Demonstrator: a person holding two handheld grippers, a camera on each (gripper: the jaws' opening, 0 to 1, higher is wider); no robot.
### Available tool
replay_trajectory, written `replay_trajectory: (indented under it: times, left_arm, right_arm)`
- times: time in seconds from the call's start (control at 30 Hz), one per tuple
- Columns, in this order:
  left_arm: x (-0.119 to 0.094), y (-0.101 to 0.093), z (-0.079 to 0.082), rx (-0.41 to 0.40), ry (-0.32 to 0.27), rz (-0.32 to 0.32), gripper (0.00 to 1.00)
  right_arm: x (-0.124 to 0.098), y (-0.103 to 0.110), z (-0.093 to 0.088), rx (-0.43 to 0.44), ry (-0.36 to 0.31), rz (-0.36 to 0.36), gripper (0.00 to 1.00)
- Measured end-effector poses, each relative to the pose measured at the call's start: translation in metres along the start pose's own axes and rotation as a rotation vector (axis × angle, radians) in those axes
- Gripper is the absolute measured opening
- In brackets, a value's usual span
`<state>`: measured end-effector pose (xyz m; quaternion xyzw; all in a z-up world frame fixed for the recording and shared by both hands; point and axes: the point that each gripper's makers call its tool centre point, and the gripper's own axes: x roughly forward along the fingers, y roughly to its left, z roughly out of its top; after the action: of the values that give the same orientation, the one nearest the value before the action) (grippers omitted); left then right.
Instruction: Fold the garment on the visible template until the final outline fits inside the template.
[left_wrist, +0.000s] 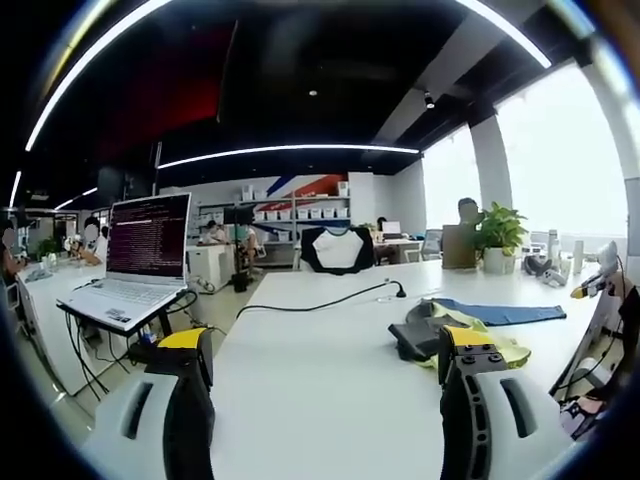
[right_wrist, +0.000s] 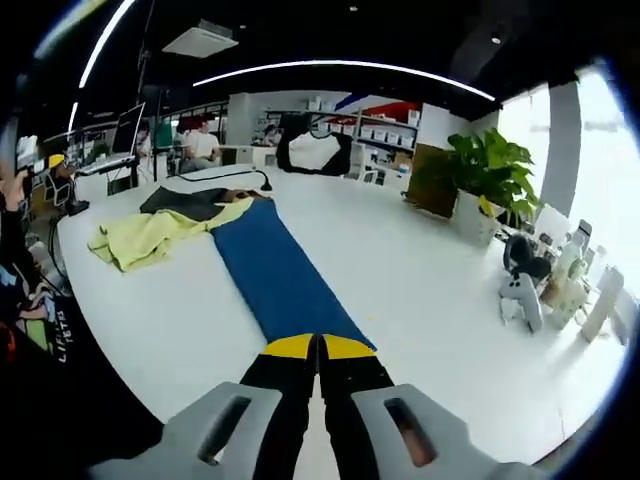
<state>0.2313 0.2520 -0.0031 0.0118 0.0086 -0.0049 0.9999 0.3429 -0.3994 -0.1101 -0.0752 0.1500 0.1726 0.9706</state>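
On the white bench, garment bunched yellow and dark near the far left corner, with a long blue part stretched out flat toward the near edge. Right gripper low at the near end of that blue strip, fingers pressed together, apparently pinching the strip's end though the cloth between them cannot be made out for sure. Left gripper held level over bare bench, fingers wide apart, nothing between them, garment heap just ahead toward its right finger. No template outline made out on the bench. Step in hand judged as pulling out or straightening the blue part before folding; folding itself hardly begun, heap not yet flattened. Next move likely calls for left gripper to reach the yellow heap and take an edge, while right keeps tension or lays the strip back over. Laptop on a side stand, black cable and potted plant at the far edge, well apart from the cloth.
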Motion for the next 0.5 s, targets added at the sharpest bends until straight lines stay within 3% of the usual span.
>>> replay_trajectory:
  times: [0.13, 0.17, 0.27, 0.4, 0.5]
  left_arm:
    - [0.000, -0.002, 0.002, -0.015, -0.017, -0.015, 0.99]
    - [0.001, -0.002, 0.003, -0.018, -0.022, -0.017, 0.99]
    - [0.001, -0.004, 0.006, -0.027, -0.039, -0.031, 0.98]
    - [0.002, -0.007, 0.008, -0.024, -0.053, -0.050, 0.97]
    - [0.003, -0.009, 0.008, -0.030, -0.055, -0.057, 0.97]
  right_arm:
    - [-0.008, 0.004, 0.023, 0.086, -0.081, -0.031, 0.00]
    - [-0.008, 0.008, 0.029, 0.040, -0.110, -0.018, 0.00]
    - [-0.008, 0.021, 0.033, 0.005, -0.102, -0.034, 0.02]
    - [0.000, 0.034, 0.038, 0.005, -0.108, -0.042, 0.06]
    - [0.013, 0.045, 0.044, -0.021, -0.123, -0.064, 0.17]
